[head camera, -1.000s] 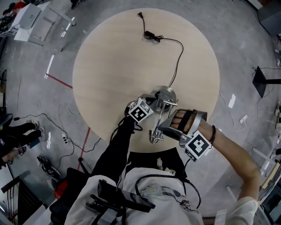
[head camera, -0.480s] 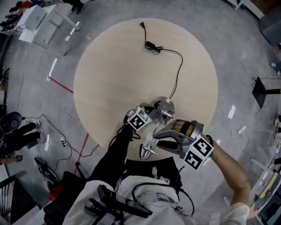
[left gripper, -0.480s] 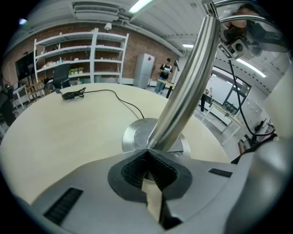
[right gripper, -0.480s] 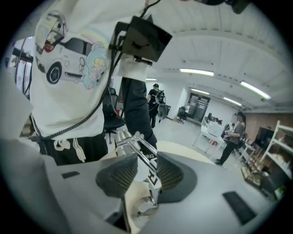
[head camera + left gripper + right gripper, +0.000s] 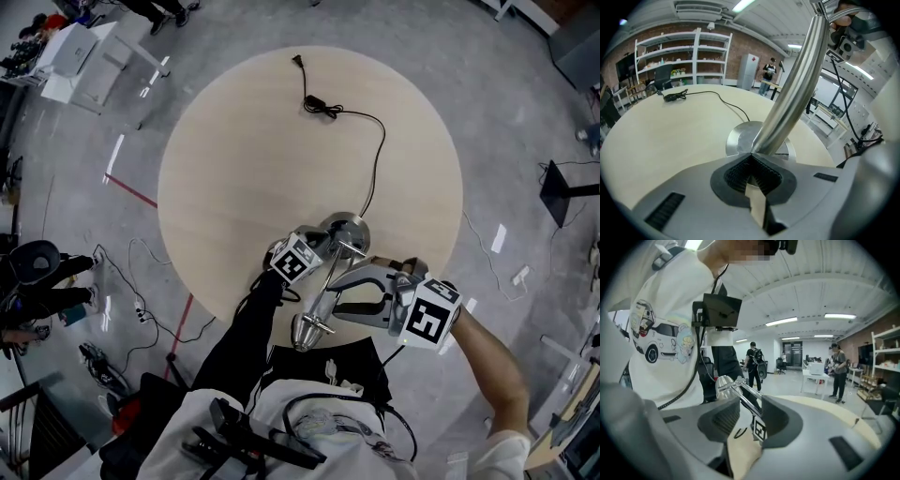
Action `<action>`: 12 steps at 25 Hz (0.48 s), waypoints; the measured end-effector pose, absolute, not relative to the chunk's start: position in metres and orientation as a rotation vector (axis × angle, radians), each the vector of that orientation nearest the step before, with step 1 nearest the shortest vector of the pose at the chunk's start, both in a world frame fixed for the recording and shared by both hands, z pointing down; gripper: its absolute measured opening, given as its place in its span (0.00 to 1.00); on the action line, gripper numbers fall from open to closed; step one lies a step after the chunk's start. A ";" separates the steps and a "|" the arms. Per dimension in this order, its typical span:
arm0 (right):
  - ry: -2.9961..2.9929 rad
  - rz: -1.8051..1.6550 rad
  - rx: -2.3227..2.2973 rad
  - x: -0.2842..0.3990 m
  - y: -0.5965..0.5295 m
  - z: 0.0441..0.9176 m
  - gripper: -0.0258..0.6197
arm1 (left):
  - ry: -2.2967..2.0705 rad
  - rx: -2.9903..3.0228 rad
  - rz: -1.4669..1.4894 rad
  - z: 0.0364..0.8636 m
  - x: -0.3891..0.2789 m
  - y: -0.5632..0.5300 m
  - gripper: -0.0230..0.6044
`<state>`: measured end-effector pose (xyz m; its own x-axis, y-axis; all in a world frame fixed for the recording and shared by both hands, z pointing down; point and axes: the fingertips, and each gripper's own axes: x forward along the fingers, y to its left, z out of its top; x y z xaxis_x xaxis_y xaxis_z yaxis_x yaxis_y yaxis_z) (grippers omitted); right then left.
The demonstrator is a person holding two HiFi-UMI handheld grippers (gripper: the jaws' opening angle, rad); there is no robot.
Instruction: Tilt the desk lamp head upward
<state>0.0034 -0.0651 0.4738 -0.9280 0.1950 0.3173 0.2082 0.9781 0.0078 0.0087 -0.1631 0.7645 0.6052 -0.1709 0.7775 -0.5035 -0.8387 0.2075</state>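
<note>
left gripper [image 5: 752,157]: clamped on lamp post [image 5: 794,89] just above lamp base [image 5: 352,228] | right gripper [image 5: 749,420]: jaws just opening, spread around arm rods [image 5: 745,399], seemingly untouched | lamp head [image 5: 307,330]: person's side of base

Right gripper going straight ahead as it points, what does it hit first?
Probably the lamp arm: it shows between the jaws of the right gripper, which have just been opening and do not press it. Lamp head just beyond; depth unclear.

silver desk lamp [image 5: 349,228], pale beige table [image 5: 244,159], black cord [image 5: 321,106]
</note>
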 end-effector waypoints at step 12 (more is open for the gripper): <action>-2.988 0.216 -0.271 0.010 -0.087 0.451 0.25 | -0.541 2.425 1.120 0.763 0.006 -0.164 0.02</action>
